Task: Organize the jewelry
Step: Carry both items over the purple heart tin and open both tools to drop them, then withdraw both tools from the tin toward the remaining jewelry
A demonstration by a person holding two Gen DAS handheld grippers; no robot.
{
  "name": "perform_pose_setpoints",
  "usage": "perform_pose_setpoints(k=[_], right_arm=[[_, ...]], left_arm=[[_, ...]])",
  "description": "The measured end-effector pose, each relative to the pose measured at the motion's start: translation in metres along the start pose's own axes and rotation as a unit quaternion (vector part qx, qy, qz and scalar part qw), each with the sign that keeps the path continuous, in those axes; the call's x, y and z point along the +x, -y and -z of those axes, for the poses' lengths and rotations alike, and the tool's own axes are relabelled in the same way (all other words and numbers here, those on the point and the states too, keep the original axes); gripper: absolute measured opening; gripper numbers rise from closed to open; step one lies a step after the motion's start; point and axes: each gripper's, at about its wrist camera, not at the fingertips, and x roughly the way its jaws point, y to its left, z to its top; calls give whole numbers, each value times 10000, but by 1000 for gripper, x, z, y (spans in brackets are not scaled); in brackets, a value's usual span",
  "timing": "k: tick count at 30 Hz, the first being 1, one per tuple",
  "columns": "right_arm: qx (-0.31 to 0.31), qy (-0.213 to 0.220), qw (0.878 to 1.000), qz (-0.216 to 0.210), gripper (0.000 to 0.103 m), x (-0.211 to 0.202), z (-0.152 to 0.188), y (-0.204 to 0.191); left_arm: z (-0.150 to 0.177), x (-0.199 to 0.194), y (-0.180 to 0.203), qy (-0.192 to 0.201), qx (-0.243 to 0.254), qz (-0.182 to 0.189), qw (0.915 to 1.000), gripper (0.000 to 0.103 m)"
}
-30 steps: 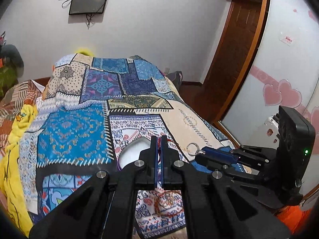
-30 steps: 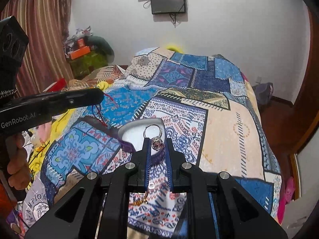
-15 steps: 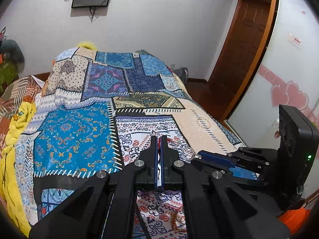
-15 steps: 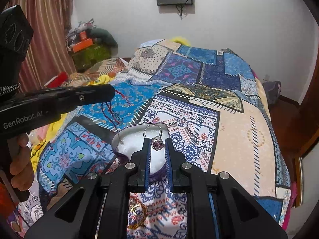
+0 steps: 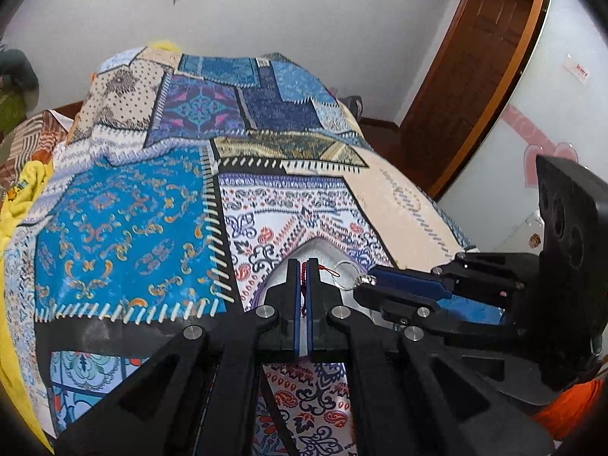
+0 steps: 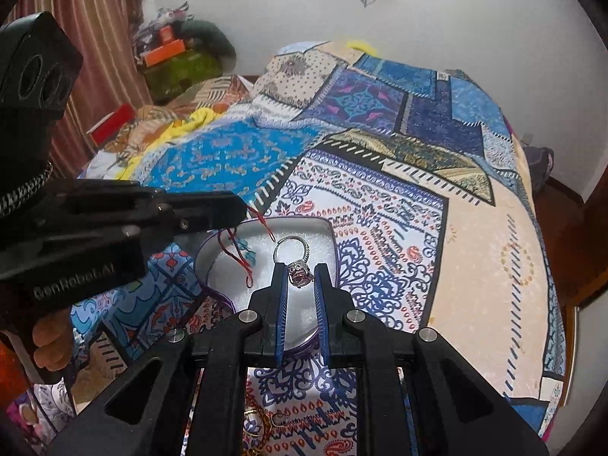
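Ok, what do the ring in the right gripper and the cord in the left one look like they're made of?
The ring in the right gripper looks like polished silver-toned metal: the thin band glints, and the ornate head holds what seems a reddish stone. The cord in the left gripper looks like thin red braided thread, matte and limp, hanging in loops over the white-lined box.

A bed under a patchwork bedspread (image 6: 399,197) carries everything. A heart-shaped jewelry box (image 6: 326,235) with a white lining and purple rim sits on it just beyond the right claw's fingertips (slightly left of them). Gold jewelry (image 6: 262,421) lies on the cloth beneath that claw.
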Motion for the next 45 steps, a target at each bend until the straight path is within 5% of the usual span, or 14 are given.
perform_pose_setpoints(k=[21,29,38,45], right_arm=[[-106,-267,9996,17,14,7,1,-4],[-200,64,9993,294,30,-21,-2,-11],[-65,523,9977,421,43,-64,1,-17],[81,667,9967,463,44,-87,14,-18]], left_arm=[[10,5,0,-260,83,-381,9989,4],[10,-21,5,-36,132,-621,9980,28],[17,-63,14,190,73,-825,9964,43],[30,-82,21,138,35,-894,9959,44]])
